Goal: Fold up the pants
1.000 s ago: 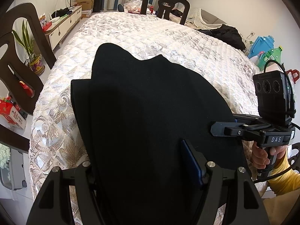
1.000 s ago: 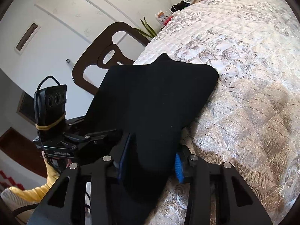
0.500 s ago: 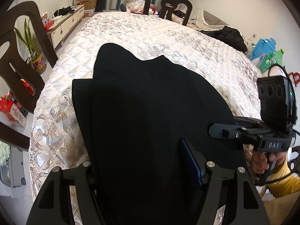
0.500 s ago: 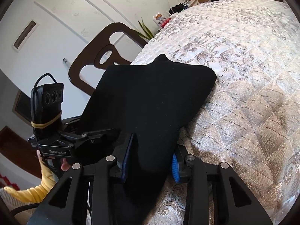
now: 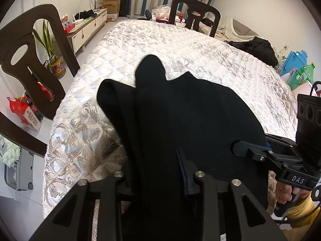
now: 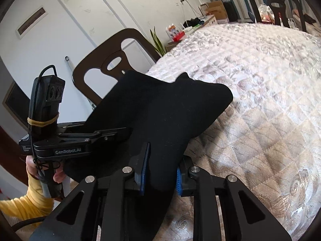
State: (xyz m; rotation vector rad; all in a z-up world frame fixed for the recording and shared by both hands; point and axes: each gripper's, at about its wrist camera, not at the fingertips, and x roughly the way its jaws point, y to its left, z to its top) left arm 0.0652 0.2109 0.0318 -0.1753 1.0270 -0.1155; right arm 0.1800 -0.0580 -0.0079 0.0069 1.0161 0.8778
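Both claws are black and made of flat bars with cut-out holes and round silver screws. The right gripper point(image 6: 161, 172) has blue pads inside its fingers, and white letters on its side spell "DAS". The left gripper point(image 5: 156, 172) says "GenRobot.AI" in white. A black box with three round lenses sits above each handle. A yellow rubber band and a thin black cable wrap the left one. The sleeves point(image 6: 30, 202) are yellow.
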